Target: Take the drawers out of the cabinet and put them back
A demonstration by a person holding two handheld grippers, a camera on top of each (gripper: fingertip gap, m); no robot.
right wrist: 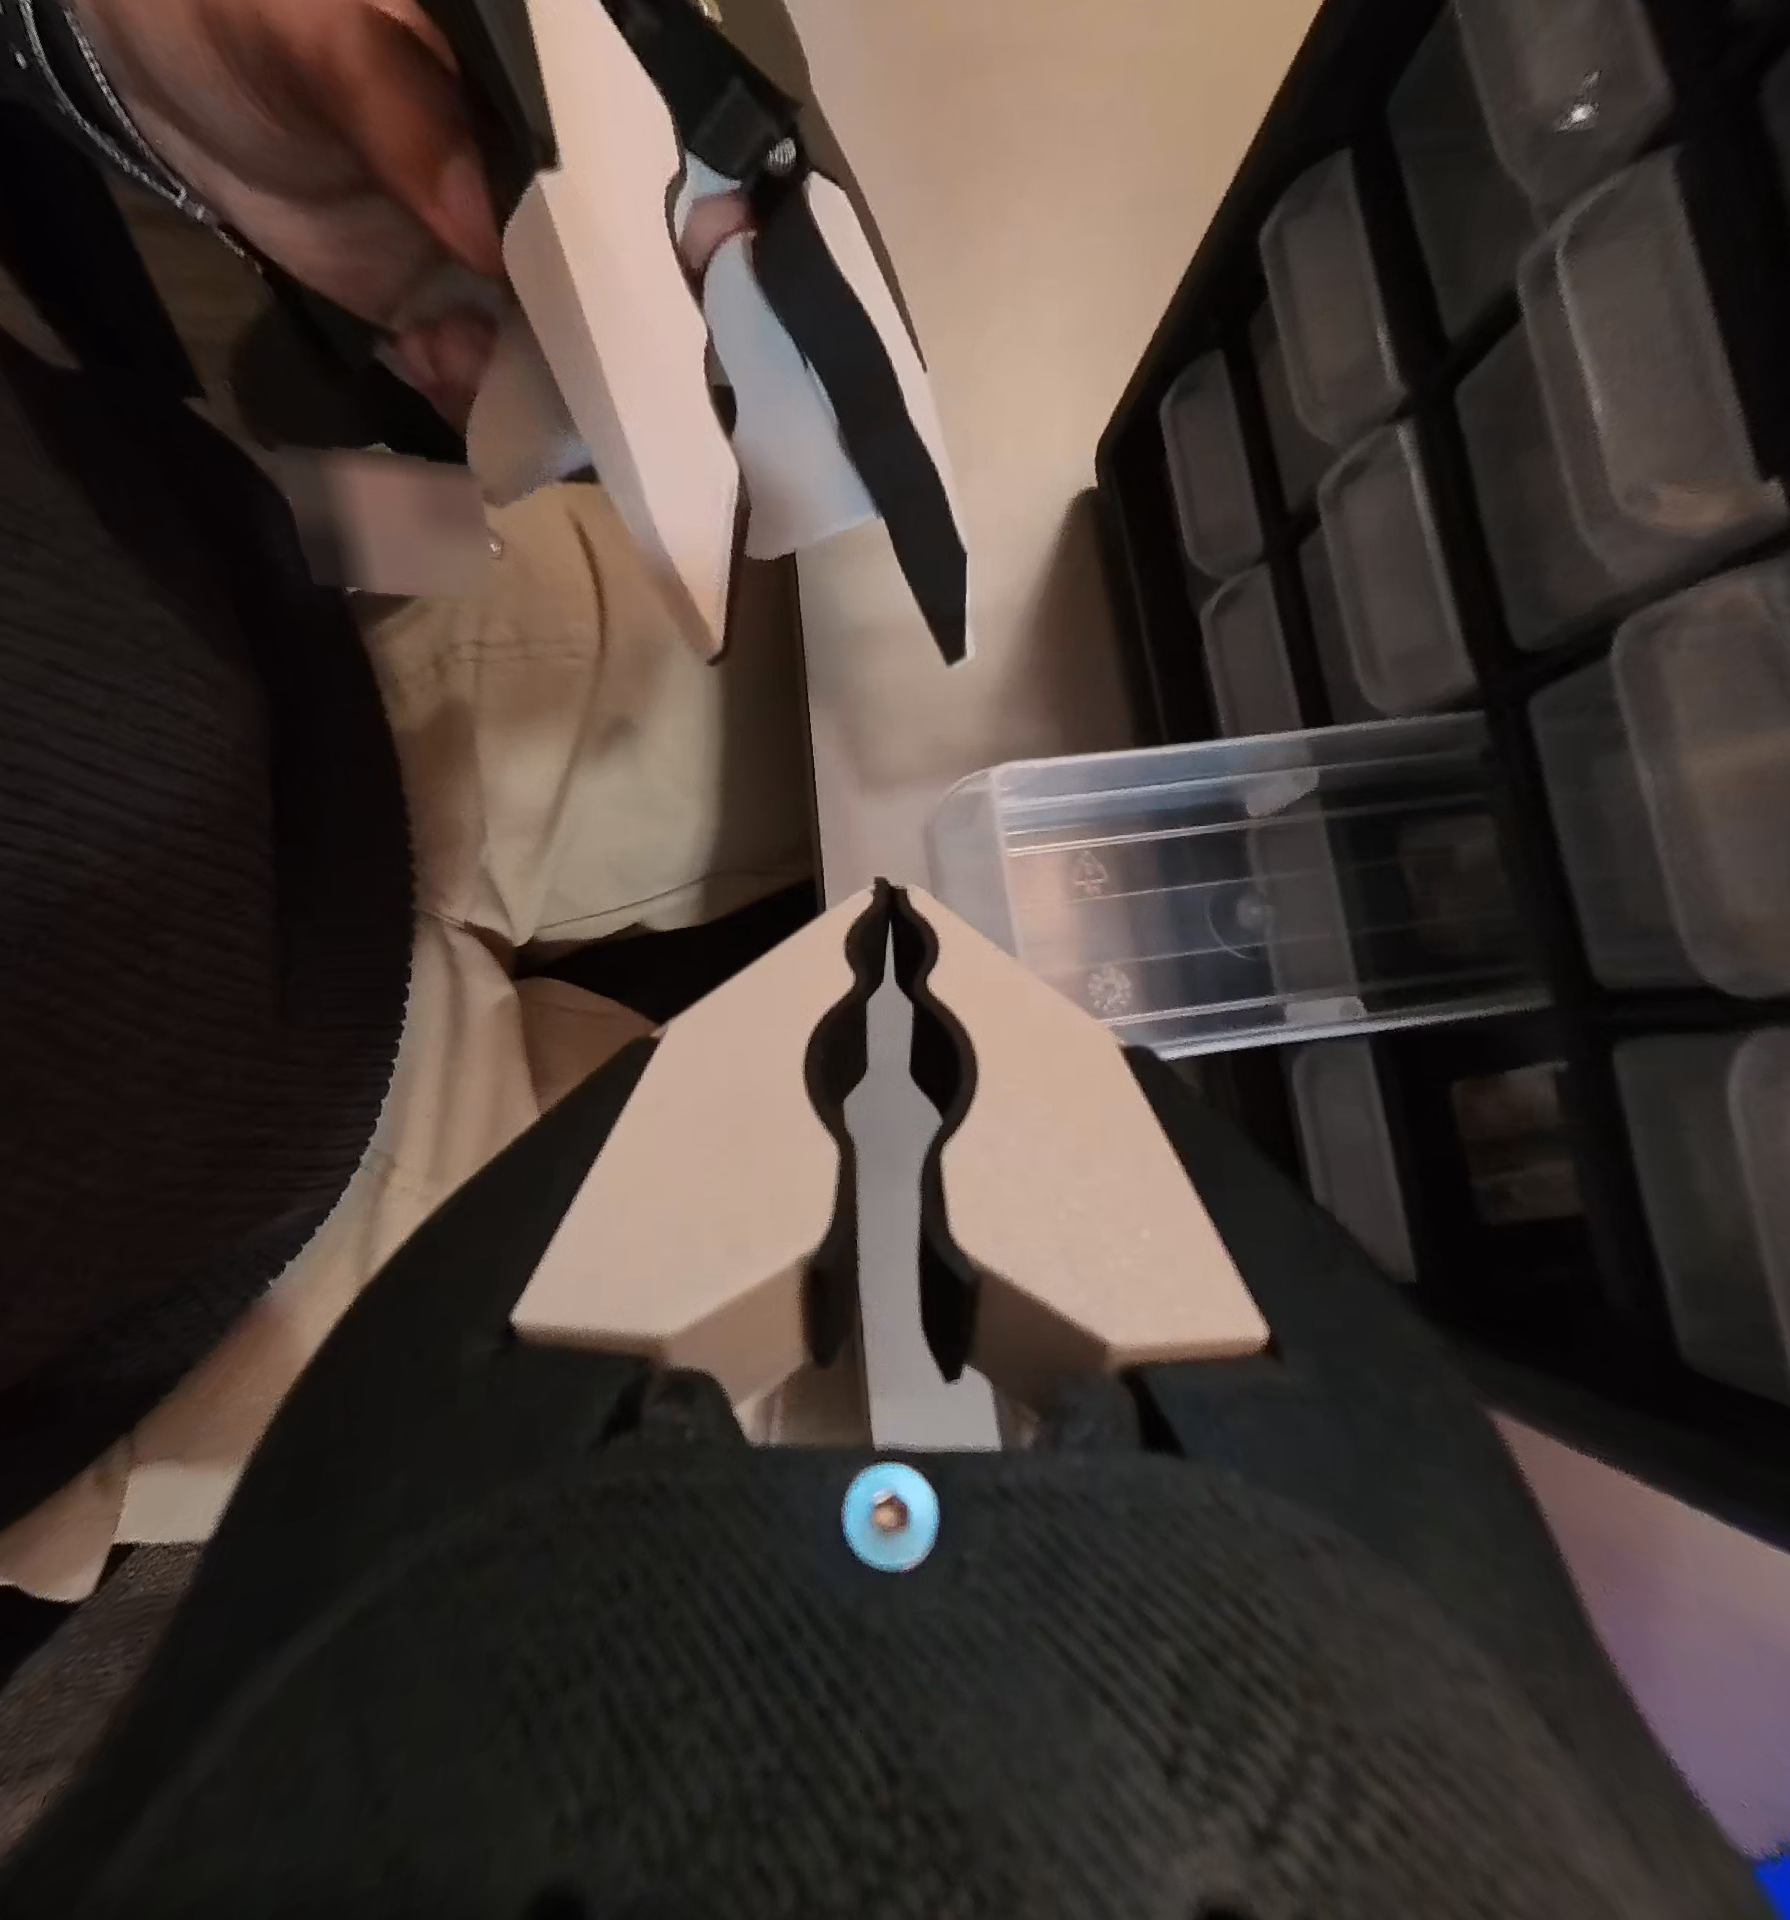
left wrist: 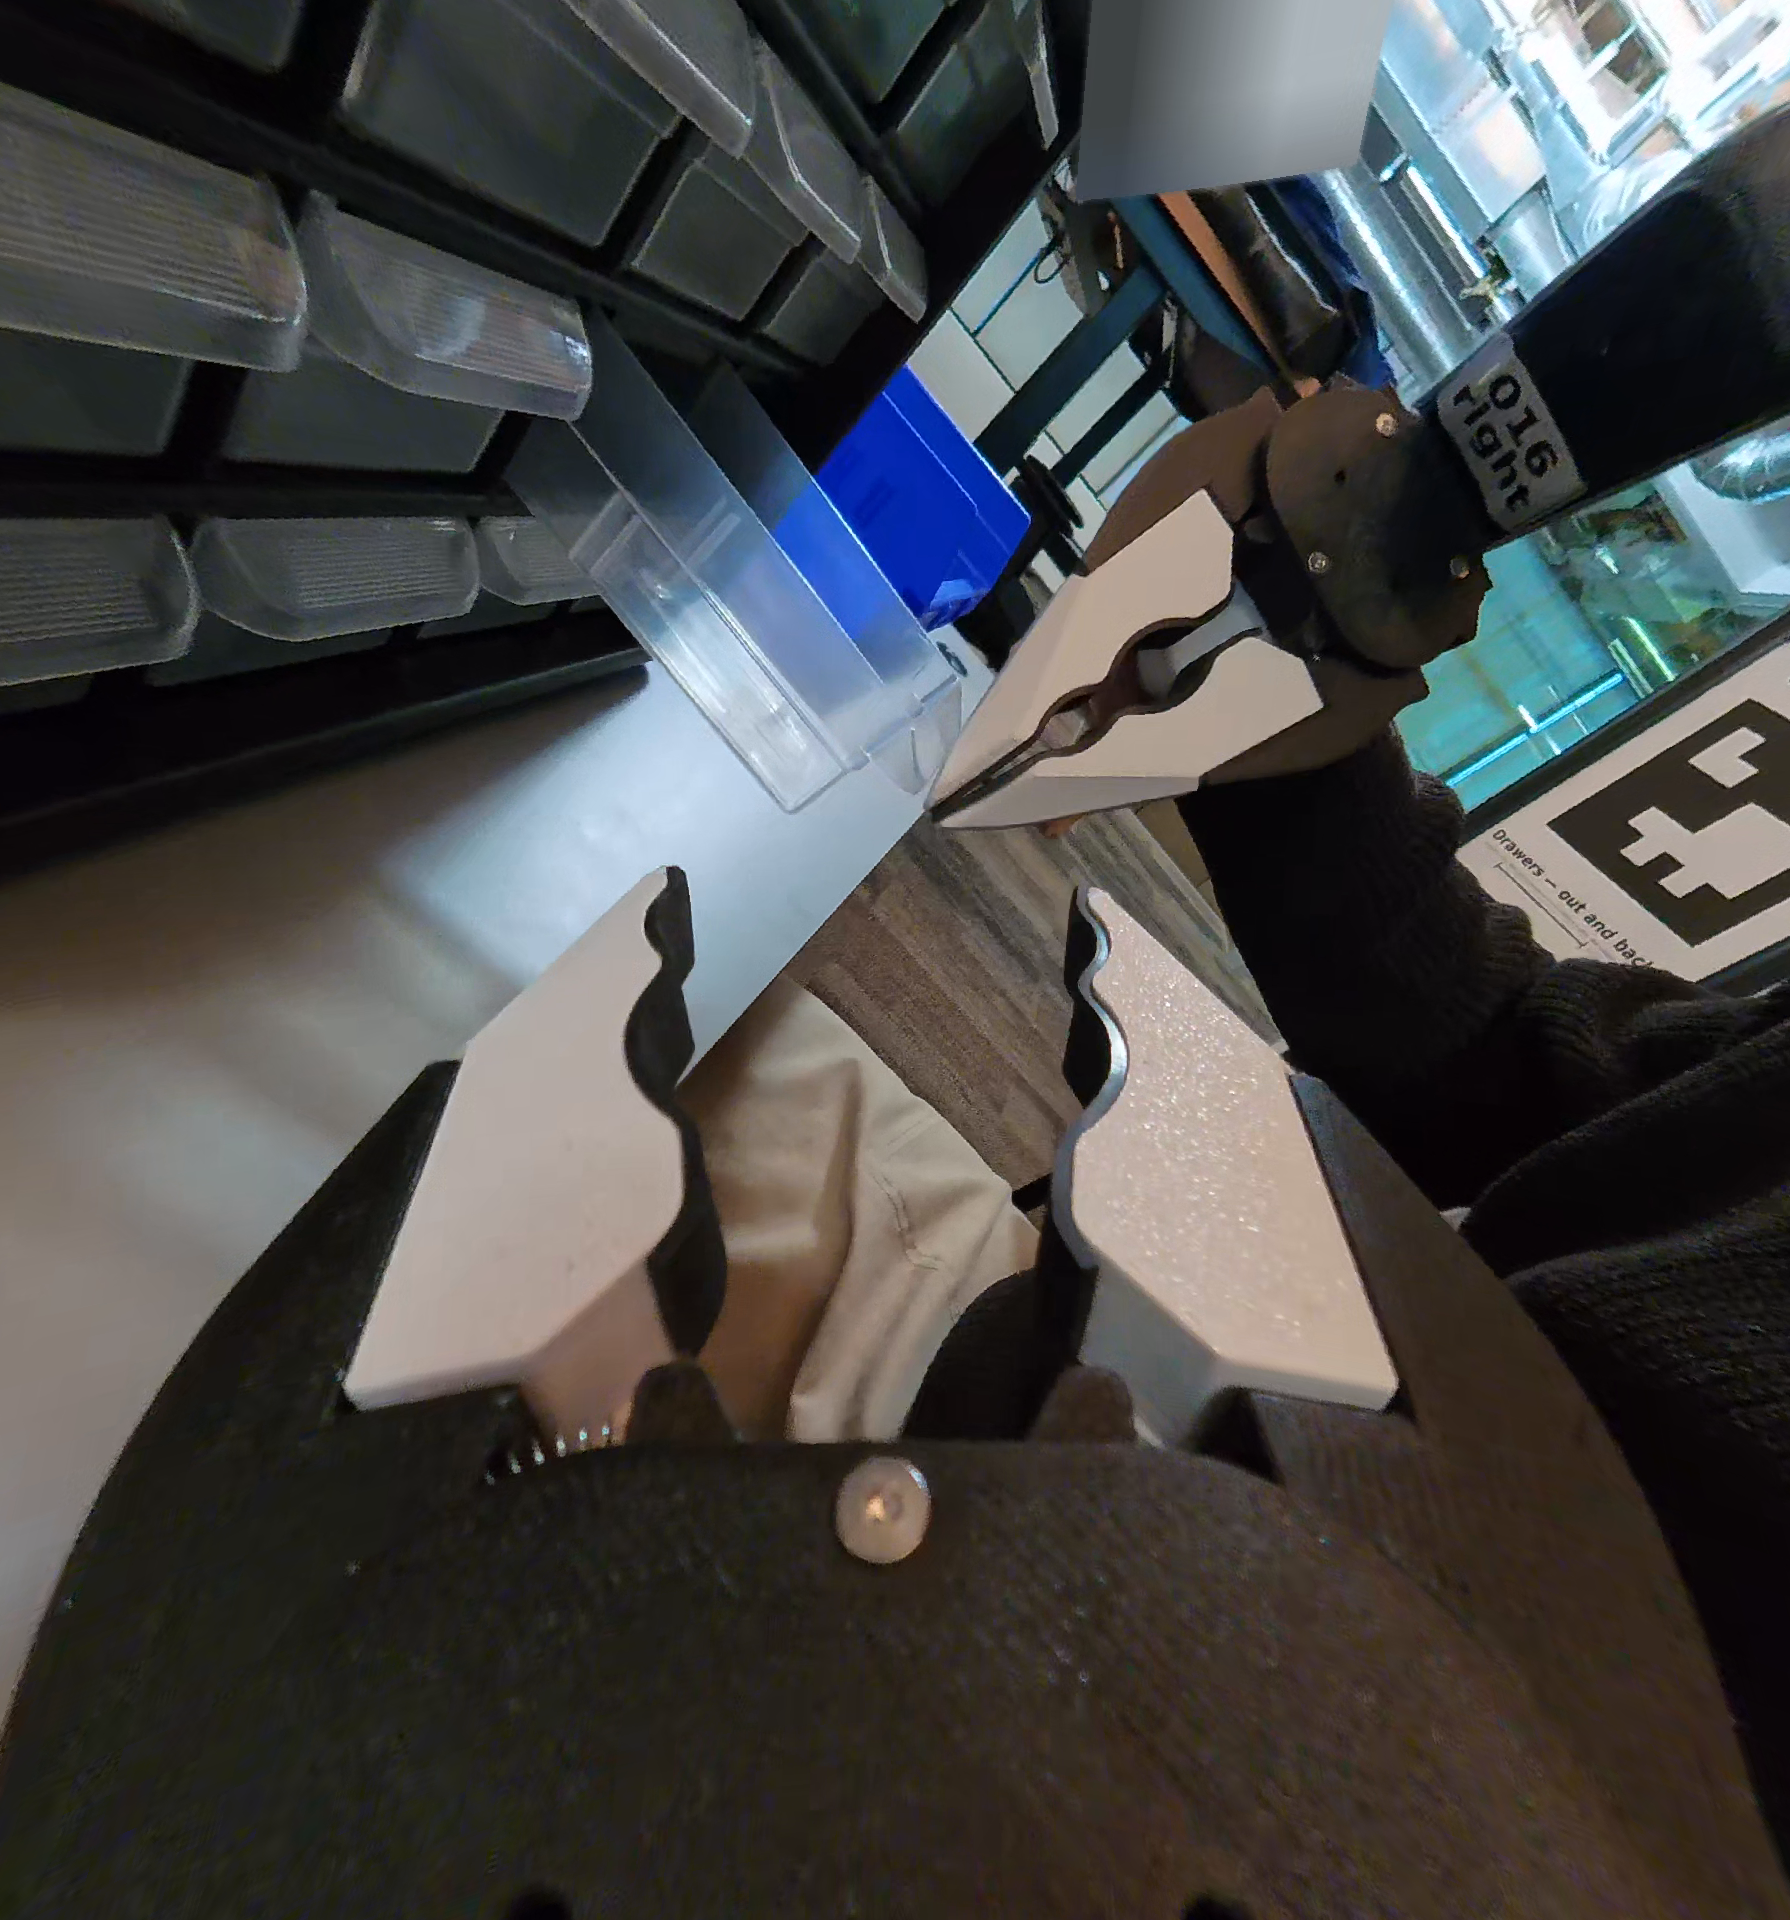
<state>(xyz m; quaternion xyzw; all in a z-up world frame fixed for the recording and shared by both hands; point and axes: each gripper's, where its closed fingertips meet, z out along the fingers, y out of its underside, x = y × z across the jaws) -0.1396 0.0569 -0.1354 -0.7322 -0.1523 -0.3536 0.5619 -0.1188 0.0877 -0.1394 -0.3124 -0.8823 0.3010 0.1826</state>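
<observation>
Clear drawer (right wrist: pixel 1234 883) is sticking halfway out of the cabinet (right wrist: pixel 1493 520), at my 2 o'clock. I'm holding the right gripper (right wrist: pixel 886 894) pinched together, possibly on its lip; left gripper (left wrist: pixel 875 904) is gaping. Other drawers are sitting seated.

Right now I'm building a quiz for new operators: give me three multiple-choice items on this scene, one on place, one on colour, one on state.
1. Where is the pulled-out clear drawer?
A. flat on the table
B. partly in the cabinet
C. held in the left tool

2. What colour is the bin behind that drawer?
A. blue
B. red
C. green

3. How do the tools stand?
A. both open
B. left tool open, right tool shut
C. left shut, right open

Answers: 1 B, its back end sits in a slot; 2 A, seen through the drawer; 3 B, the left's fingers are spread, the right's tips meet.
</observation>
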